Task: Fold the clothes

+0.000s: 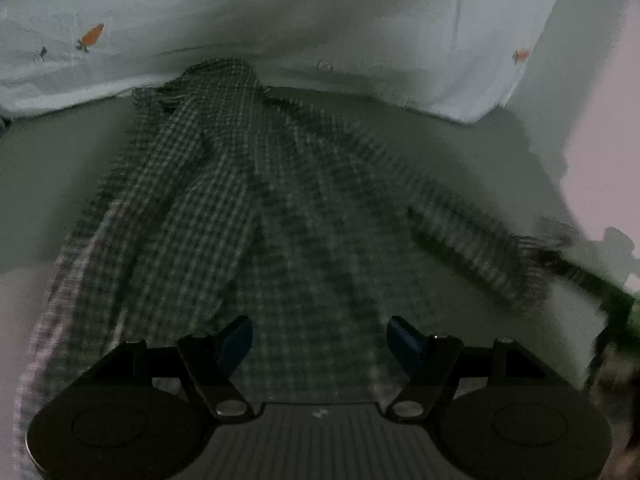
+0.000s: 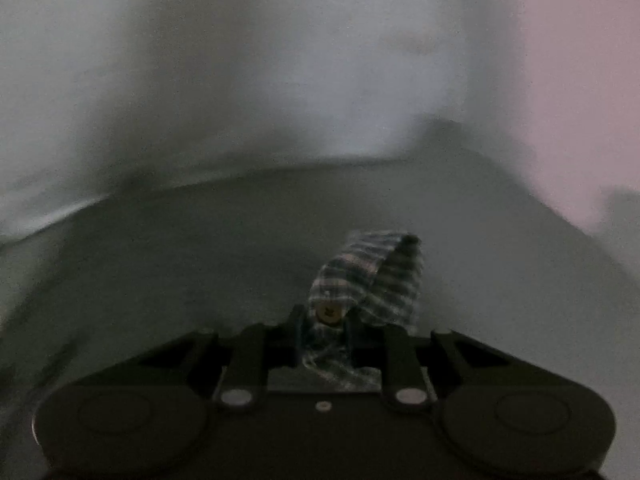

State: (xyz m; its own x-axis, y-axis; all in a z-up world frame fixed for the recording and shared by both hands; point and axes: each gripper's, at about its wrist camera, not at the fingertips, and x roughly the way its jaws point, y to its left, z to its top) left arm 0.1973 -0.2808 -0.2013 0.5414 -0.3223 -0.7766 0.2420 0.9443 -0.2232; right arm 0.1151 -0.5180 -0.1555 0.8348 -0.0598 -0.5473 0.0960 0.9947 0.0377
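A dark checked shirt lies crumpled on a grey sheet, with one sleeve stretched out to the right. My left gripper hovers over the shirt's near part, open; its blue pads stand wide apart and nothing is pinched between them. In the right wrist view my right gripper is shut on the shirt's cuff. The cuff curls up past the fingertips, and a brass-coloured button shows right at the grip.
A white quilt printed with small orange carrots is bunched along the far side of the sheet. A pinkish wall rises at the right. A dark, blurred shape sits at the sleeve's far end. Bare grey sheet lies ahead of the right gripper.
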